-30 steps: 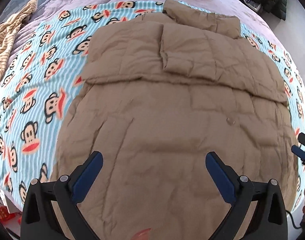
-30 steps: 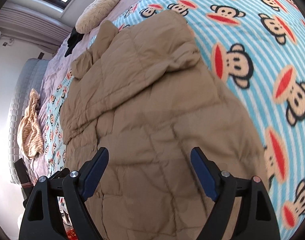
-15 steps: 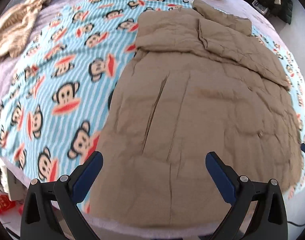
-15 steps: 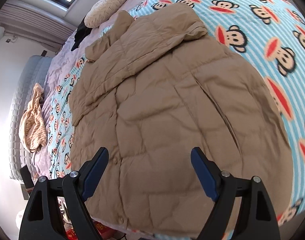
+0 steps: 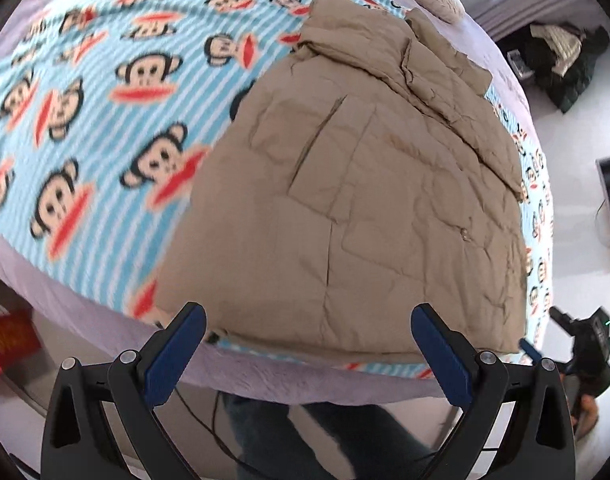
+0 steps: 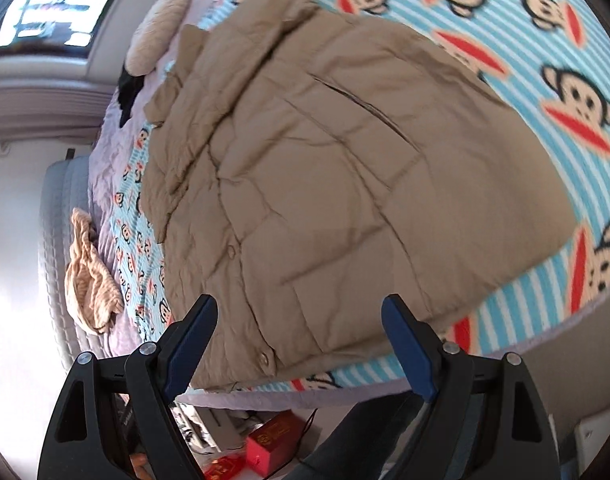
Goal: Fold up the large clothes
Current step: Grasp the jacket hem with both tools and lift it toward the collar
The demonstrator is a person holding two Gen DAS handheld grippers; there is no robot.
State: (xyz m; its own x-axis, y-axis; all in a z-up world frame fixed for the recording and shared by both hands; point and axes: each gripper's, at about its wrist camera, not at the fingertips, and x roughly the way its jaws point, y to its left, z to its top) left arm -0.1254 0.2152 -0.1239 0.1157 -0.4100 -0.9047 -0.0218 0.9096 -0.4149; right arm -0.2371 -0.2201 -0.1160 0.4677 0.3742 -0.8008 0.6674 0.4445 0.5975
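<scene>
1. Your left tongs and right tongs hung wide apart, gripping nothing, just off the bed's near edge.
2. The tan coat lay flat on the monkey blanket, hem nearest both tongs.
3. Its length ran straight away from you, toward the pillow.

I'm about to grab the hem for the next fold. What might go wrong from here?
1. The coat hem lies right at the bed's edge, so a loose pinch might let it slide off.
2. Sleeves already folded on top may shift if the hem lifts fast.
3. Both the left gripper and right gripper hang open off the fabric; thick quilting may resist a thin grip.
</scene>
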